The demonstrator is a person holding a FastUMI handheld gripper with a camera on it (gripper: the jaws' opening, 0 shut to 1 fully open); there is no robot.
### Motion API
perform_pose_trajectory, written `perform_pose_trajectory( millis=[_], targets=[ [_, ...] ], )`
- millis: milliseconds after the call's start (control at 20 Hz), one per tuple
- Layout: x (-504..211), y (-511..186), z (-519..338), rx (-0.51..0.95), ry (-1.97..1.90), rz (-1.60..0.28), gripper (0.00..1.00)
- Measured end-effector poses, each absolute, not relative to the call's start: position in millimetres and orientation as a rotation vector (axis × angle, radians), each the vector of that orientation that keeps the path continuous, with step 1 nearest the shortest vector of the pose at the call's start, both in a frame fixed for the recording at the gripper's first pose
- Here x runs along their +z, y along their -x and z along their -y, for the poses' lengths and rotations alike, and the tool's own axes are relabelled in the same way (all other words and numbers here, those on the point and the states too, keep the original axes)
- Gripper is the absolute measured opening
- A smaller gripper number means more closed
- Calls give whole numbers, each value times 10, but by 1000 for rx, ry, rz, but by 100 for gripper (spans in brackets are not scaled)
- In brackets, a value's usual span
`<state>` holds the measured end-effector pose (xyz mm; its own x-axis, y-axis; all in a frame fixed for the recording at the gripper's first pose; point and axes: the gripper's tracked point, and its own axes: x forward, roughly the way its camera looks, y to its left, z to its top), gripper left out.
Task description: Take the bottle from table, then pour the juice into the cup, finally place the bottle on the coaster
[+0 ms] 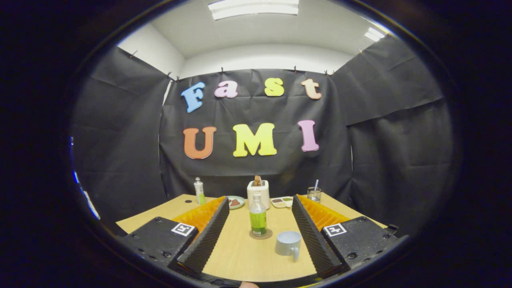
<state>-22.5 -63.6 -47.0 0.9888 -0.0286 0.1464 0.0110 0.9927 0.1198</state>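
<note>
A clear bottle with a green label and a white cap stands upright on a round brown coaster in the middle of the wooden table. A pale grey cup with a handle sits just to the right of the coaster, nearer to me. My gripper is open, its two fingers spread wide. Bottle and cup both lie between the fingers, touching neither of them.
At the back of the table stand a white toaster with bread, a small green plate, a divided snack tray, a glass with a straw, and a second small bottle at the left.
</note>
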Motion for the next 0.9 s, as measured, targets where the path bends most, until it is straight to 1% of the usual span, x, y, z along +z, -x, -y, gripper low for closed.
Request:
perform_pose_trajectory(
  millis=[300,600,700,900],
  targets=[
    [-520,236,639,-48,-68,133,100],
    [-622,214,608,-35,-73,120,100],
    [-636,208,609,-14,-87,129,100],
    [-689,201,673,-19,-93,145,100]
  ],
)
